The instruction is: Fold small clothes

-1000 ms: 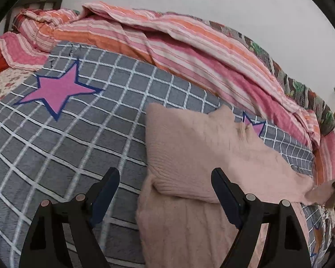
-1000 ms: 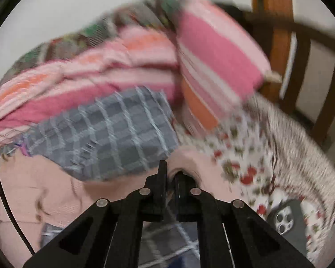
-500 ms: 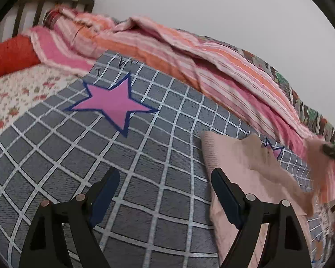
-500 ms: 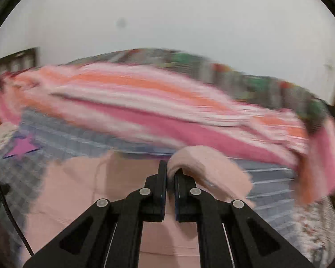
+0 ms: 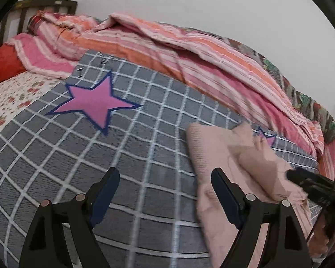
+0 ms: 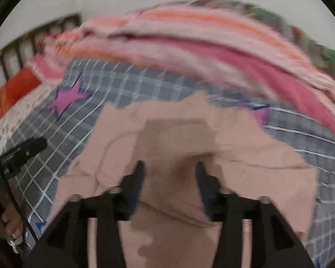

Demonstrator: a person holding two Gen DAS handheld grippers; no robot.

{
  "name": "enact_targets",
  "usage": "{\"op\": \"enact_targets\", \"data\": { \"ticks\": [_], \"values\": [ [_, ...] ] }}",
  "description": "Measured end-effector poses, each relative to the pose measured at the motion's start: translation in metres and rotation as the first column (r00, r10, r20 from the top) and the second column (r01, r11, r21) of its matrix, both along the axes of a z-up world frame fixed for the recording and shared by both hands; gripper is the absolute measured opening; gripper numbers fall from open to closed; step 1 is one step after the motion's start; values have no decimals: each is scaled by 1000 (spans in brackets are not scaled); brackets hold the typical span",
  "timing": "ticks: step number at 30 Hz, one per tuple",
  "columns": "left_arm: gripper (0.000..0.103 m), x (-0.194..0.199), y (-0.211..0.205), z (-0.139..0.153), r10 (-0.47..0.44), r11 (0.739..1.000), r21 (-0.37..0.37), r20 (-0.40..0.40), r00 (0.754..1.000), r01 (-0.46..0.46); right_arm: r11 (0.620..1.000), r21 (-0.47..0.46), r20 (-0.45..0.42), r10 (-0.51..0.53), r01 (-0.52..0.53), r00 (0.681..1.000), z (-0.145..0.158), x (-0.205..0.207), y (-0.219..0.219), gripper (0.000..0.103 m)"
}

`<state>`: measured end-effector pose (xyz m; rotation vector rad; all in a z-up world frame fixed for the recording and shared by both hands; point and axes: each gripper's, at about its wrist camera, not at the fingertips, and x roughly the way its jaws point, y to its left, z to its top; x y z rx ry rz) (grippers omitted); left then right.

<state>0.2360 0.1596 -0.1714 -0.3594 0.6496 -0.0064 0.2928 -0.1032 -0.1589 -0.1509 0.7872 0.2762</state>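
Observation:
A pale pink knitted garment (image 5: 214,149) lies on the grey checked blanket (image 5: 122,156) with parts folded over its body. My left gripper (image 5: 165,178) is open and empty, hovering over the blanket just left of the garment. My right gripper (image 6: 169,172) is open above the garment (image 6: 189,138), with a folded-over part lying loose between its spread fingers. The right wrist view is motion-blurred. The right gripper also shows at the right edge of the left wrist view (image 5: 310,183), over the garment.
A striped pink and orange quilt (image 5: 189,51) is heaped along the far side of the bed by the white wall. A pink star (image 5: 93,102) marks the blanket. A red pillow (image 5: 2,62) and a floral sheet (image 5: 13,93) lie at left, under a dark headboard (image 5: 33,6).
My right gripper, which was shut on a part of the pink garment, carried it over the garment's body and opened, letting it go. My left gripper swung left and stayed open.

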Motion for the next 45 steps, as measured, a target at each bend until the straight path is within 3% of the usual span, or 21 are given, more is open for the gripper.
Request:
{"op": "enact_targets", "data": {
  "ticks": [3,6,10,13,16,20,24,26,28,31,36,38,42,45],
  "values": [
    [83,2,-21,8,-39,999,14,15,999,39,993,32,70,-115,113,991,13,-12,-56,62],
    [83,3,-46,14,-81,995,63,28,996,79,973,56,60,-226,223,972,9,-12,-111,62],
    [83,5,-82,19,-138,984,119,28,990,134,943,28,22,-331,331,943,-12,-6,-151,62],
    [83,8,-103,20,-164,979,128,19,986,160,930,-17,-10,-366,366,930,-24,-3,-165,62],
    [83,17,-125,18,-204,972,114,-13,979,204,915,22,-31,-403,403,915,-32,-6,-186,62],
    [83,35,-159,9,-242,962,118,-61,968,247,901,63,-124,-420,429,899,-50,2,-203,62],
    [83,57,-182,0,-216,961,152,-113,970,232,905,53,-104,-416,423,903,-48,-1,-199,62],
    [81,64,-182,-2,-180,966,164,-121,976,198,907,46,-93,-412,418,906,-47,-2,-198,62],
    [72,65,-170,-2,-120,976,170,-101,988,136,909,47,-96,-409,415,907,-48,0,-199,62],
    [71,57,-136,1,-60,993,99,-75,995,67,905,51,-110,-416,423,903,-50,2,-202,63],
    [69,48,-107,-3,-52,993,105,-96,994,62,903,32,-96,-424,429,900,-49,3,-201,63],
    [60,45,-98,-6,-29,994,99,-104,994,39,903,40,-100,-422,427,901,-49,4,-203,63],
    [51,44,-85,-8,-53,996,63,-97,994,60,902,74,-104,-418,426,902,-49,3,-207,63],
    [36,50,-83,-11,-73,995,63,-99,992,79,903,73,-106,-415,423,904,-49,3,-206,63]
  ]
}}
